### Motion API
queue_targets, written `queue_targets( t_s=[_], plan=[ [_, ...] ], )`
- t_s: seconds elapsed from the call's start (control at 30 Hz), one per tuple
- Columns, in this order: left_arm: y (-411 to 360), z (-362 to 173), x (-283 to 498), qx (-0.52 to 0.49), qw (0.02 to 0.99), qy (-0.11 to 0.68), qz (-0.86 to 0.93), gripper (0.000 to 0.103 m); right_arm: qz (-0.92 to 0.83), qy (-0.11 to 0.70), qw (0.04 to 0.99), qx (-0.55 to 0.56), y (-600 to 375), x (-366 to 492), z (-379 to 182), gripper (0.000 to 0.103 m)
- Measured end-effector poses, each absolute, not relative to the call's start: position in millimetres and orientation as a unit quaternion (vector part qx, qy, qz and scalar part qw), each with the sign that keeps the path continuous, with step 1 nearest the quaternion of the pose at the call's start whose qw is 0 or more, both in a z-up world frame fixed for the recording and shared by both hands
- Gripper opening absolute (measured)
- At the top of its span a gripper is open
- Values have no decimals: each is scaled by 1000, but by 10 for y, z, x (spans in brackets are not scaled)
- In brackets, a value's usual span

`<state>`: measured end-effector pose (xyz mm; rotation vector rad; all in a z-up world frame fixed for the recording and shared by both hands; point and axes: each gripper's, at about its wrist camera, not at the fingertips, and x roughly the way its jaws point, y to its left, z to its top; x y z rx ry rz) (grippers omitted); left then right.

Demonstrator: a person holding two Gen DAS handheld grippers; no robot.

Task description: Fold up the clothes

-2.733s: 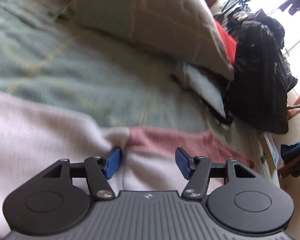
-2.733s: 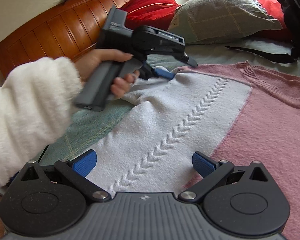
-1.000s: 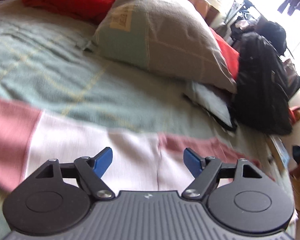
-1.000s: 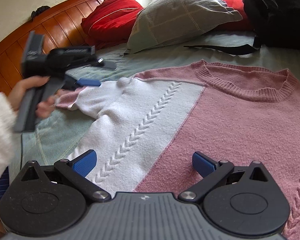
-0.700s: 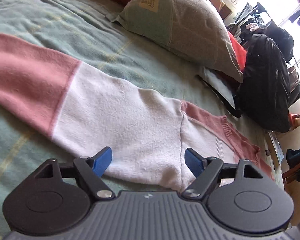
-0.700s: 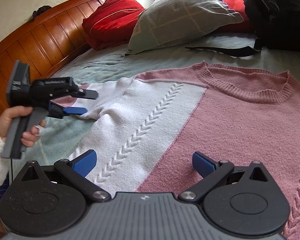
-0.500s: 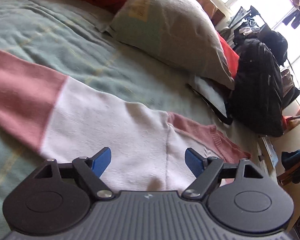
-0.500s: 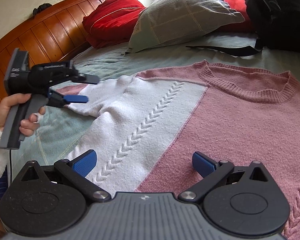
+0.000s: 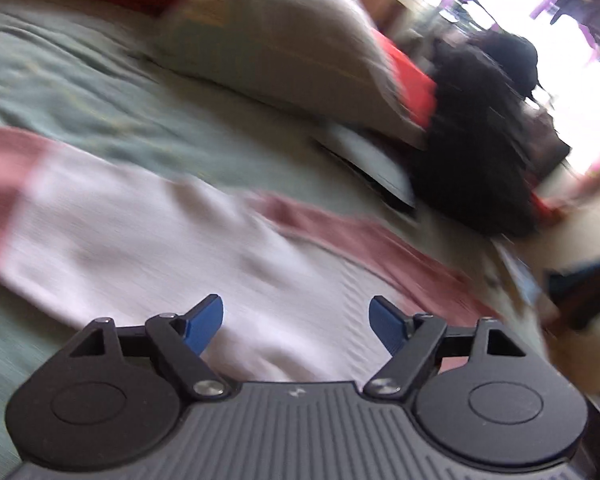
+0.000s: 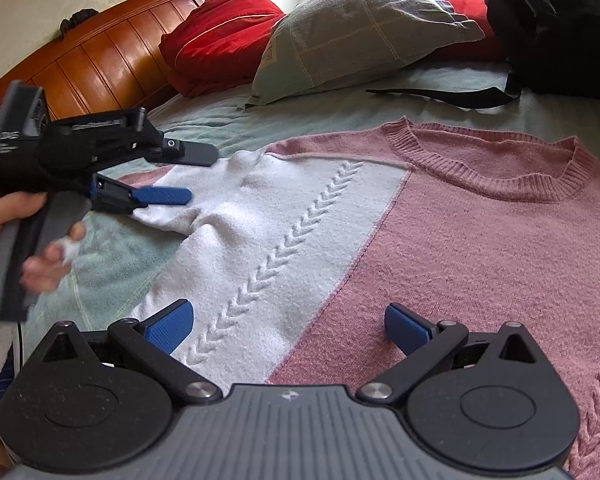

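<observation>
Left gripper [image 10: 196, 178] nearer sweater [image 10: 460, 240], tilted down

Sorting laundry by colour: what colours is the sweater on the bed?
The sweater is pink and white in blocks, with raised braid lines; the right wrist view shows it best.

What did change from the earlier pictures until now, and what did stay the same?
The left gripper let go of the white sleeve, drew back off the sweater toward the headboard side, and now hovers at the sleeve with jaws open. The sleeve now lies stretched out. The right gripper stayed open over the sweater body.
</observation>
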<state>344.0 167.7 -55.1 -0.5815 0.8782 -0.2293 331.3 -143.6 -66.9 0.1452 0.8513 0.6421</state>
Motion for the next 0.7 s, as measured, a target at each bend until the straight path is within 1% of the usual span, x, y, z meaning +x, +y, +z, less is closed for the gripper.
queue_targets(
  t_s=[0.07,0.17,0.2,0.23,0.3,0.4,0.57,0.7],
  plan=[
    [1542,-605,3407,-283,846,433,-133,81,306,405,858,70,-1437,3312,-668,103],
    [1512,-746,3400,-283,838,450,-123,82,307,406,858,72,-1439,3310,-666,103],
    [1522,-805,3402,-285,835,456,-117,79,307,406,858,73,-1440,3309,-665,103],
    [1532,-864,3404,-287,832,462,-111,79,307,405,858,73,-1443,3306,-661,103],
    [1561,-854,3347,-294,831,459,-111,79,308,405,858,74,-1452,3312,-658,103],
    [1509,-760,3319,-274,834,467,-105,80,306,406,857,80,-1464,3325,-666,103],
    [1377,-556,3495,-245,852,448,-115,85,305,407,857,77,-1436,3312,-664,103],
    [1345,-708,3822,-246,850,453,-106,85,308,406,857,76,-1433,3298,-655,103]
  ],
)
